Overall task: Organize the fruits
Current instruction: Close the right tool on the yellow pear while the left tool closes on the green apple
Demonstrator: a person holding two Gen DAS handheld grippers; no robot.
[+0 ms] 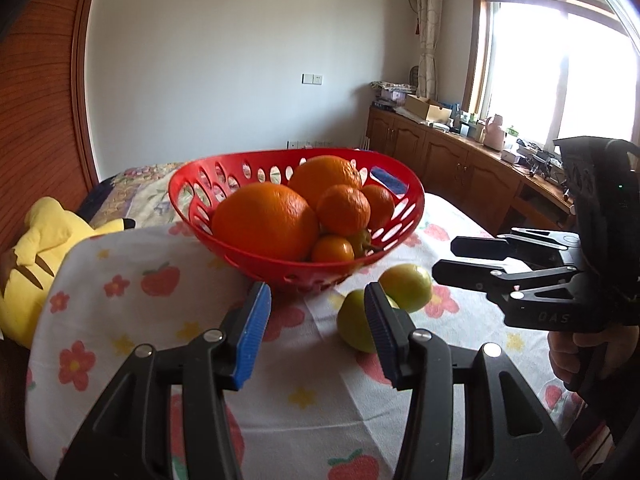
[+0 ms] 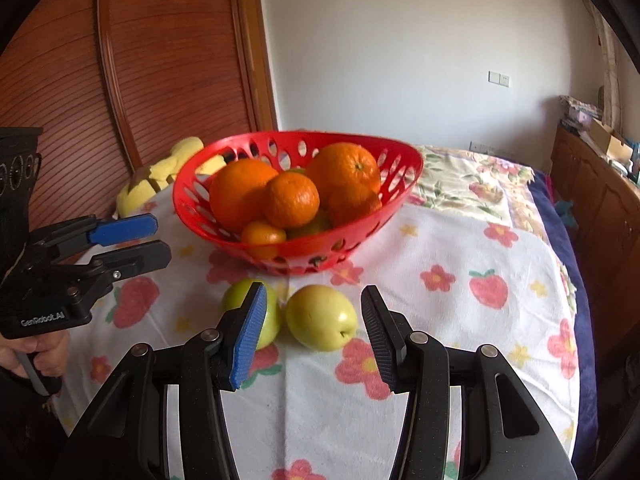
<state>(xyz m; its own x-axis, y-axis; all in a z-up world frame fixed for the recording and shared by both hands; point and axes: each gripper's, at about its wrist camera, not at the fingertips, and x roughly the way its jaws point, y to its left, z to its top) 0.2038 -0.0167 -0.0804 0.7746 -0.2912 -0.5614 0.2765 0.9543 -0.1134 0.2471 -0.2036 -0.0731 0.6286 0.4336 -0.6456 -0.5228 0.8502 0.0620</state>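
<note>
Apples [image 2: 320, 322] sit partly hidden behind both grippers' released, empty jaws.

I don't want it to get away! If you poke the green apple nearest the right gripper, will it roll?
Probably a little. The green apple is round and lies loose on its side, so a nudge could turn it. The soft flowered cloth should slow it. Its skin looks smooth and shiny, so it might slip when squeezed.

A red perforated plastic basket [image 1: 296, 216] heaped with oranges [image 1: 266, 220] sits on a white flower-and-strawberry printed cloth [image 1: 132, 320]. Two yellow-green round fruits [image 1: 406, 286] lie just before it. The left gripper [image 1: 318, 320] hovers open and empty; the right gripper [image 1: 464, 258] reaches in alongside
</note>
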